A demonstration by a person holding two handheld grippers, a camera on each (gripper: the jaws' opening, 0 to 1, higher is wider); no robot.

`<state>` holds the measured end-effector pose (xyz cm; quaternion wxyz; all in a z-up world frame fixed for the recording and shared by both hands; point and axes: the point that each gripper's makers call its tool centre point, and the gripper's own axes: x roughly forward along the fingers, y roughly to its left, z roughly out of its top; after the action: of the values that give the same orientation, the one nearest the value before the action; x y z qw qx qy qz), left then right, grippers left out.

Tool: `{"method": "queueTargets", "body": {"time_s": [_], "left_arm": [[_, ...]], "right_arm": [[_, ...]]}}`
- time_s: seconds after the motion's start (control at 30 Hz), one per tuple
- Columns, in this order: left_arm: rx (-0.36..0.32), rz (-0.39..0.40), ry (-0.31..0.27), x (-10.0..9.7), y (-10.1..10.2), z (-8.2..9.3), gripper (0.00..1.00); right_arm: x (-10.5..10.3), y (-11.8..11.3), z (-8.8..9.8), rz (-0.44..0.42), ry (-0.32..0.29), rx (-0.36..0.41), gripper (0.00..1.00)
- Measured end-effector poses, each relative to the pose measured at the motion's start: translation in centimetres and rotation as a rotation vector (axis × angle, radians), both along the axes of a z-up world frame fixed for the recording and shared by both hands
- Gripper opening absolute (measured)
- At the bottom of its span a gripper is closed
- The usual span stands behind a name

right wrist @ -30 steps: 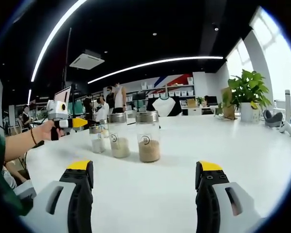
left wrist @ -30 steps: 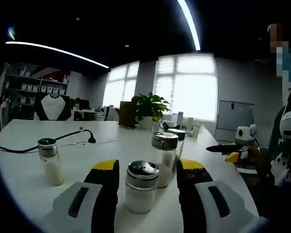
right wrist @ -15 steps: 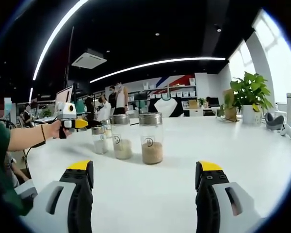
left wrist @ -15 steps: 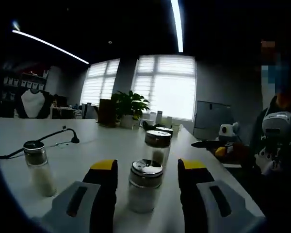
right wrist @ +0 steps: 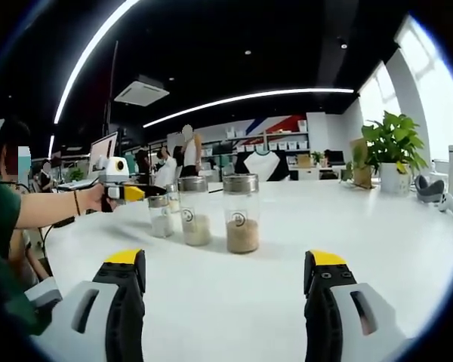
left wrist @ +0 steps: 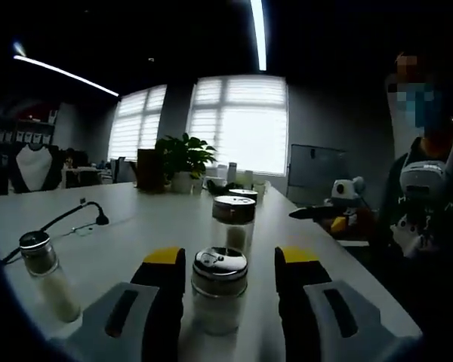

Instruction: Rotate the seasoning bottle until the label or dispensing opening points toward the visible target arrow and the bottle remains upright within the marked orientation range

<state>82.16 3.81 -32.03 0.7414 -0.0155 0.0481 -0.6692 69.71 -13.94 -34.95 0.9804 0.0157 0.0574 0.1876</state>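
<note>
Between the open jaws of the left gripper, not clamped: an upright seasoning bottle on the white table, second bottle just behind. Right gripper also spread apart over bare table, holding nothing. Farther in, three upright jars in a row.

Hidden, cropped and indistinct items

Left gripper view: the seasoning bottle between the jaws was too dim for any label or dispensing opening to be made out; the taller jar behind it was partly covered by its cap; the furthest jar was mostly hidden. Right gripper view: marks on the two front jars were too small to read; shelf items were indistinct.
</note>
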Motion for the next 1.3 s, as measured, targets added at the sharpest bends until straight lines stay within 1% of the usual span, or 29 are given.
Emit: {"method": "queueTargets", "body": {"time_s": [0.1,0.2,0.3,0.4,0.47,0.53,0.57,0.77,0.83,1.07,1.1,1.17,1.3], "left_arm": [[0.025,0.020,-0.015,0.3,-0.1,-0.4,0.43],[0.030,0.026,0.001,0.4,-0.1,-0.7,0.43],[0.034,0.021,0.000,0.2,-0.2,-0.8,0.35],[0.050,0.027,-0.034,0.2,-0.3,-0.9,0.33],[0.049,0.030,-0.030,0.2,-0.5,-0.9,0.33],[0.057,0.039,-0.057,0.2,-0.6,-1.0,0.32],[0.059,0.038,-0.055,0.1,-0.7,-0.9,0.32],[0.066,0.050,-0.064,-0.4,-0.8,-1.0,0.32],[0.069,0.057,-0.098,-0.6,-0.9,-1.0,0.32],[0.079,0.076,-0.075,-1.1,-1.1,-1.1,0.32],[0.073,0.083,-0.068,-0.9,-1.0,-1.2,0.32],[0.063,0.090,-0.072,-0.6,-0.8,-1.2,0.32],[0.061,0.105,-0.071,-0.8,-0.9,-1.1,0.32]], "right_arm": [[-0.1,0.0,0.0,0.002,-0.002,-0.001,0.89],[-0.4,0.2,0.2,0.007,-0.014,0.002,0.89],[-0.4,0.2,0.2,0.009,-0.014,-0.003,0.89],[-0.4,0.1,0.3,0.007,-0.019,-0.003,0.89],[-0.4,0.1,0.4,0.008,-0.025,0.003,0.89],[-0.4,0.3,0.5,0.014,-0.031,0.017,0.89],[-0.4,0.4,0.5,0.015,-0.032,0.016,0.89],[-0.6,0.5,0.0,0.024,-0.016,0.006,0.89],[-0.5,0.4,0.0,0.020,-0.014,0.001,0.89],[-0.5,0.4,0.5,0.022,-0.023,-0.005,0.89],[-0.5,0.4,0.5,0.023,-0.023,-0.004,0.89],[-0.5,0.4,0.4,0.026,-0.019,-0.007,0.89],[-0.6,0.2,0.4,0.018,-0.016,0.000,0.89]]}}
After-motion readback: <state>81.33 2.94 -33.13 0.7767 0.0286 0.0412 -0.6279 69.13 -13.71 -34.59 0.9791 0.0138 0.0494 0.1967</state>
